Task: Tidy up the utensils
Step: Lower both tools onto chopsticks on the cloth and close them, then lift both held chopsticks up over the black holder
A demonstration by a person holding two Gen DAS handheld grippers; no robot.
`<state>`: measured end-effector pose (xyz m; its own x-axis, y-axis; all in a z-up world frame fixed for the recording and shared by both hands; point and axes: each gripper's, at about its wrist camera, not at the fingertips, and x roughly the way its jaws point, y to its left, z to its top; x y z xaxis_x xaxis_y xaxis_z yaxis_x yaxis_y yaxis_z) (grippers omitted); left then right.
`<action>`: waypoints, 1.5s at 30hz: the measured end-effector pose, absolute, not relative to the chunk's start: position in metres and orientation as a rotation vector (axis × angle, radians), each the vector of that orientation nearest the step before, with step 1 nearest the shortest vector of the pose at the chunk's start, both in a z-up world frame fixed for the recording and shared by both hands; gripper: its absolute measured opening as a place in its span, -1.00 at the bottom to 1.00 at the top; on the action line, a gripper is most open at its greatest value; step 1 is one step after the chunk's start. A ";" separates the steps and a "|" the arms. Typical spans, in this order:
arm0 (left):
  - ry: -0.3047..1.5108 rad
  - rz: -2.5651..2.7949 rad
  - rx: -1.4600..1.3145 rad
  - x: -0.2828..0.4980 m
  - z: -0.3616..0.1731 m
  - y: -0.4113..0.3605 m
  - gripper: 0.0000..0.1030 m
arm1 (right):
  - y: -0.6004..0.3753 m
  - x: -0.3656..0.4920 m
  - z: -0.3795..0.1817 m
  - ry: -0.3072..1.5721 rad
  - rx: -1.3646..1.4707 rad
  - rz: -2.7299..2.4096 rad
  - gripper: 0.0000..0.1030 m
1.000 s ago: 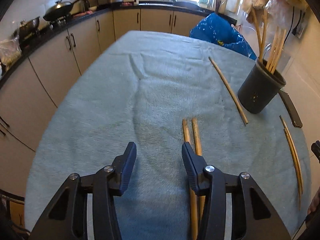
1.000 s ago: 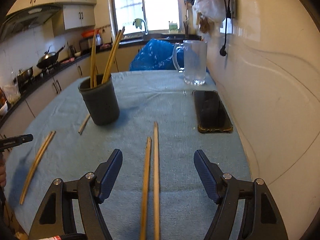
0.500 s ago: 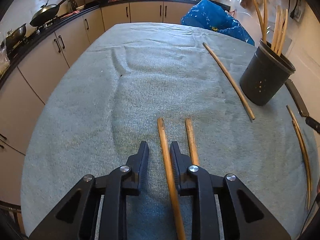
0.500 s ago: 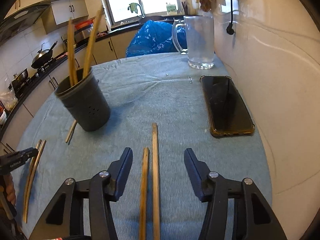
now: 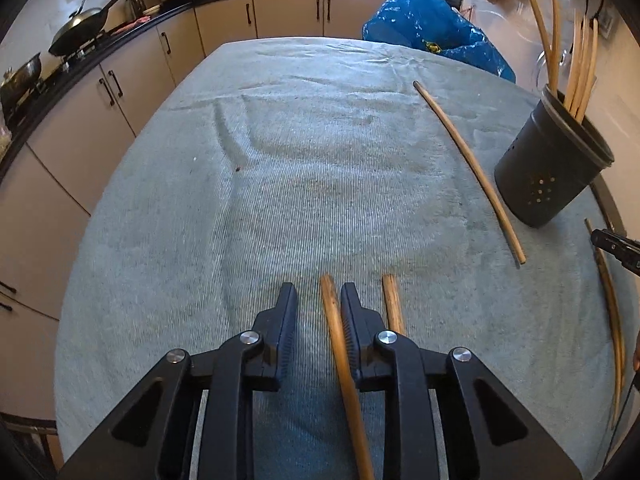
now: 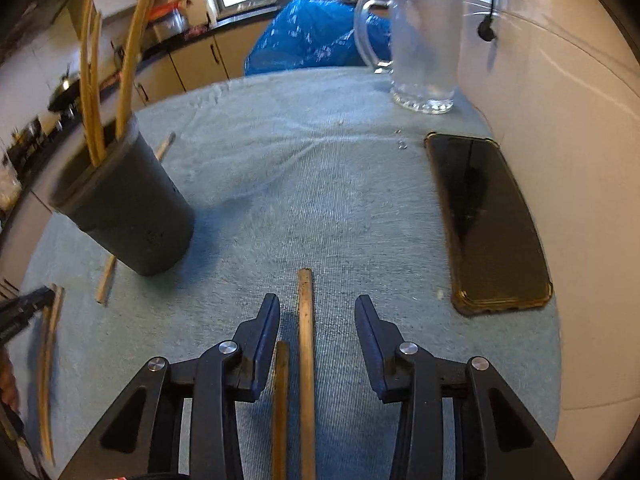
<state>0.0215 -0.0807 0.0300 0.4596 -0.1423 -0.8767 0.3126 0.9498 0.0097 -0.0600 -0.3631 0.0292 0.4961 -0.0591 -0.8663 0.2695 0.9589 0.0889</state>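
Observation:
My left gripper (image 5: 319, 308) points down at the cloth with a wooden chopstick (image 5: 334, 328) between its jaws. The stick rests against the right pad, and a gap shows at the left pad. A second chopstick (image 5: 390, 300) lies just outside the right finger. My right gripper (image 6: 316, 316) straddles two chopsticks, a longer one (image 6: 306, 320) and a shorter one (image 6: 281, 380). Its jaws are closing, with gaps still showing on both sides. The dark utensil holder (image 6: 128, 216) (image 5: 548, 176) stands upright with several chopsticks in it.
A long loose chopstick (image 5: 468, 160) lies left of the holder. A black phone (image 6: 488, 220) and a glass mug (image 6: 424, 48) sit by the right wall. A blue bag (image 6: 316, 40) is behind the table. Kitchen cabinets (image 5: 120, 92) line the left side.
The left jaws narrowed around one chopstick, then held. The right gripper came forward and down over its pair, and its jaws have drawn steadily closer.

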 end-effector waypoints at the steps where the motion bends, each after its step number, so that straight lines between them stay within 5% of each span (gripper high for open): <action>1: 1.061 -0.284 0.183 0.023 0.030 -0.082 -0.57 | -0.360 -0.057 0.029 1.044 0.181 -0.216 -0.26; 8: 1.072 -0.301 0.245 0.030 0.029 -0.087 -0.57 | -0.356 -0.037 0.033 1.166 0.109 -0.213 -0.34; 15: 1.040 -0.335 0.289 0.027 0.028 -0.090 -0.65 | -0.350 -0.021 0.035 1.235 0.087 -0.150 -0.82; 18: 1.030 -0.328 0.277 0.021 0.028 -0.088 -0.88 | -0.351 -0.025 0.035 1.194 0.111 -0.161 -0.85; 45: 0.594 -0.455 -0.046 -0.107 0.188 -0.064 -0.88 | -0.337 -0.180 0.149 0.642 0.328 -0.170 -0.86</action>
